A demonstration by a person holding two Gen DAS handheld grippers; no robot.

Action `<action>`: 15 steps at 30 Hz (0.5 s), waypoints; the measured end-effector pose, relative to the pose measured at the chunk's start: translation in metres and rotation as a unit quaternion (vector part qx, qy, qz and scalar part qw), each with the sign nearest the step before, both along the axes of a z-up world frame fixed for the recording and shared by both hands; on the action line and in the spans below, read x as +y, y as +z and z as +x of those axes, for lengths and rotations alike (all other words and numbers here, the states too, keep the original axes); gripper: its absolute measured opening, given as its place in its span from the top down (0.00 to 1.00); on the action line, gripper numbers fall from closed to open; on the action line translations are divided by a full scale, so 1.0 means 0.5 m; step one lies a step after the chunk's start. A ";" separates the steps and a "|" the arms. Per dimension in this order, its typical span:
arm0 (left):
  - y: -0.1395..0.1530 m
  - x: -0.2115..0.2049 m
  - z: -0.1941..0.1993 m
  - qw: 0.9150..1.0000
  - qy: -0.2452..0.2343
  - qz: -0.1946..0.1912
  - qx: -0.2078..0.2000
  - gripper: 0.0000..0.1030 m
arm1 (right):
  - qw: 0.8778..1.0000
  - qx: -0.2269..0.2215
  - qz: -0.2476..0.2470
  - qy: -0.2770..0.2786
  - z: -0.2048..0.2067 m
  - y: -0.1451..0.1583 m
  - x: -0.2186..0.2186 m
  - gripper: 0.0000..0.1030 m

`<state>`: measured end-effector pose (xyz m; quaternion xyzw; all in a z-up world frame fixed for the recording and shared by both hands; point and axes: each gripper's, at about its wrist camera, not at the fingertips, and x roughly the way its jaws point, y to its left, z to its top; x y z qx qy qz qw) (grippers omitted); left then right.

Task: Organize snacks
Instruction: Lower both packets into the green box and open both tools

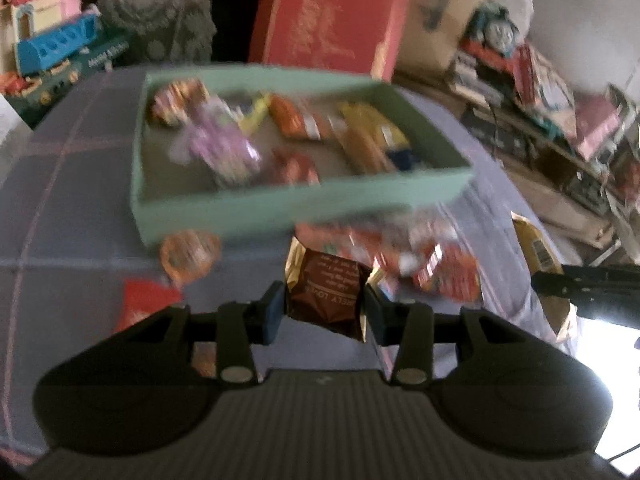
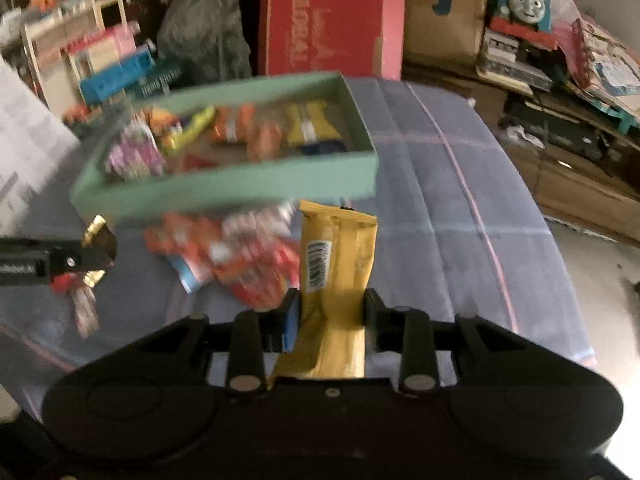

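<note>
- Left hand-held gripper [image 1: 324, 312] is clamped on a brown snack packet [image 1: 326, 300], held up just short of the green box [image 1: 280, 208].
- Right hand-held gripper [image 2: 331, 312] grips a yellow snack bar [image 2: 336, 264], its top end near the box's front wall.
- Loose red wrappers [image 2: 240, 256] crowd the gap between them.
- Open blue cloth [image 2: 460, 200] lies right of the box, up to the desk's edge.

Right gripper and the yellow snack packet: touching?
Touching. The right wrist view shows the yellow snack packet clamped in the right gripper, both fingers pressed against its sides and the wrapper pinched narrower there.
</note>
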<state>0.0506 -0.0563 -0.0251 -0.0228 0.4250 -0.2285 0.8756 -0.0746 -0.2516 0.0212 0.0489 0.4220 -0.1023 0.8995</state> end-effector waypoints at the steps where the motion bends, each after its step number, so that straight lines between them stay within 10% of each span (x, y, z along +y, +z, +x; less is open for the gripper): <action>1: 0.010 0.008 0.012 1.000 0.007 0.000 -0.008 0.59 | 1.000 -0.008 0.014 0.003 0.019 0.010 0.002 0.68; 15: 0.093 0.087 0.247 0.995 0.084 0.010 -0.053 0.59 | 0.993 -0.048 0.060 0.094 0.327 0.059 0.087 0.68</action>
